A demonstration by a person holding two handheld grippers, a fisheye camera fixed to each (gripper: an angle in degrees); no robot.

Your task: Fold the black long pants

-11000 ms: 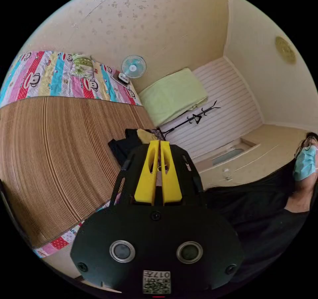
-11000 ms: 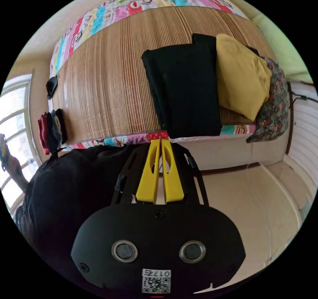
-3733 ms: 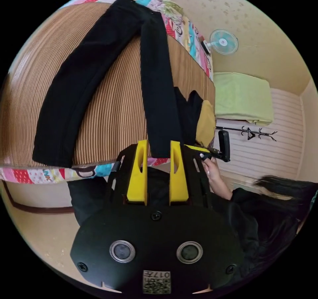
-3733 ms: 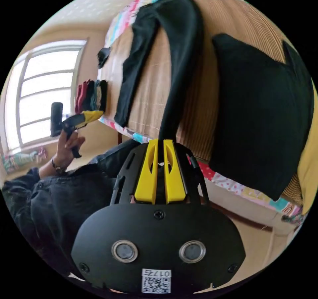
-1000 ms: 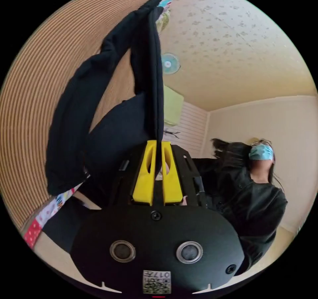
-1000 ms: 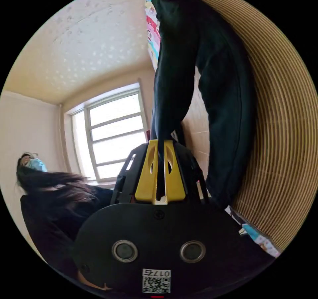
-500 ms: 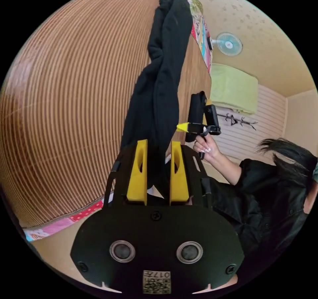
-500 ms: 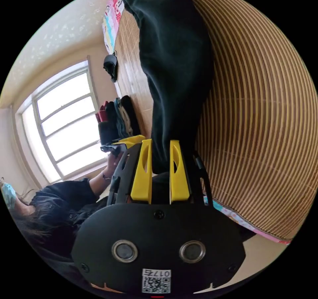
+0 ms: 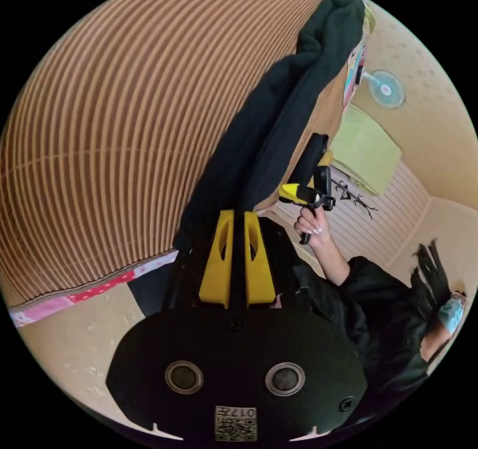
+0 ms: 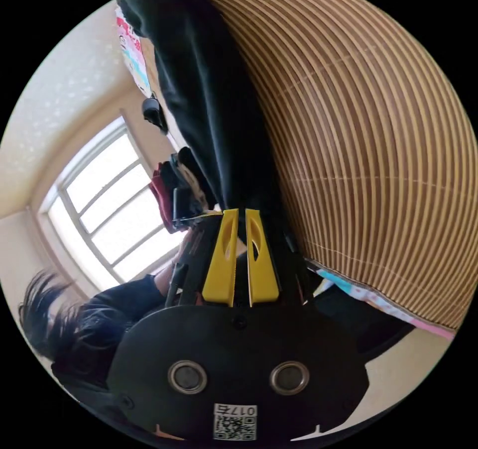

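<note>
Half a second ago the yellow jaws were being held apart around the cloth; now, in the left gripper view, the left gripper (image 9: 238, 216) is being seen with jaws drawn narrow, a dark strip lying between them, though whether cloth is being pinched cannot be told. The black long pants (image 9: 279, 115) are being stretched, both legs together, from the jaw tips toward the upper right of the frame over the striped mat (image 9: 109, 135). The right gripper (image 9: 291, 190) is being held by a hand (image 9: 311, 225) just right of the hem end.

In the right gripper view, its jaws (image 10: 238, 217) are likewise being held narrow at the hem, grip uncertain. The pants (image 10: 214, 120) are being run toward the upper left. Both grippers are judged about equally near the hem, so the fold would be carried along that long axis.
</note>
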